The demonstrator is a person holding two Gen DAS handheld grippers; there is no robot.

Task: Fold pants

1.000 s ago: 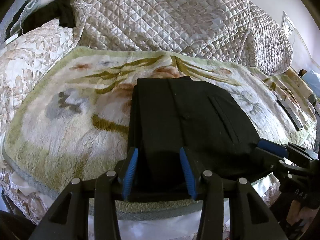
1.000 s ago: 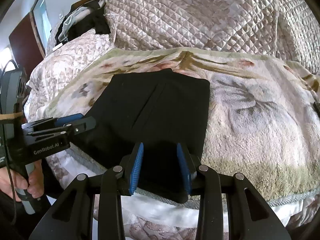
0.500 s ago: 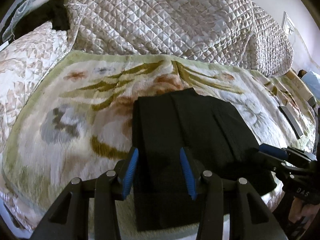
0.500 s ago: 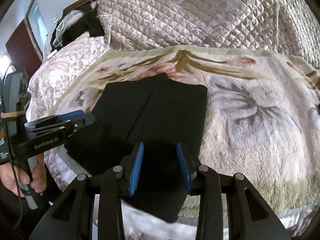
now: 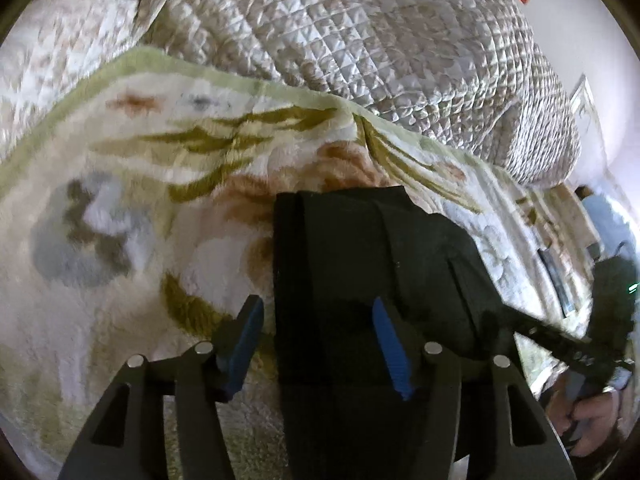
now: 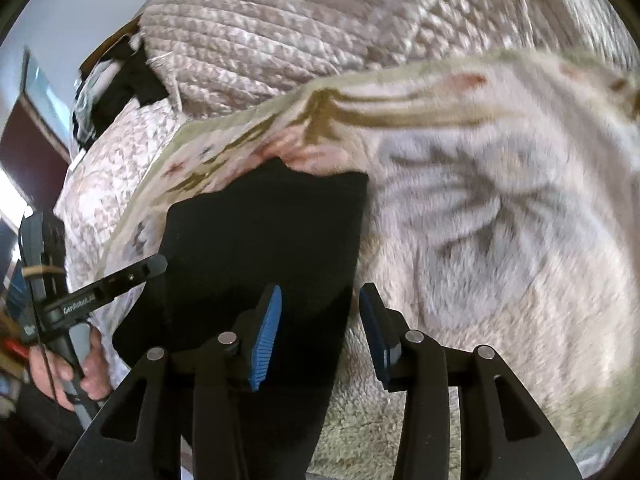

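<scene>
Pants [image 5: 360, 280] lying folded into a dark rectangle on the blanket [image 5: 120, 240], quilt [image 5: 360, 40] bunched behind. Left gripper [image 5: 316, 338] hovering spread wide over the near left edge, gripping nothing, blue pads [image 5: 244, 344] either side of that edge. Right gripper [image 6: 320, 332] likewise spread wide, straddling the near right edge, gripping nothing; both views motion-blurred.
</scene>
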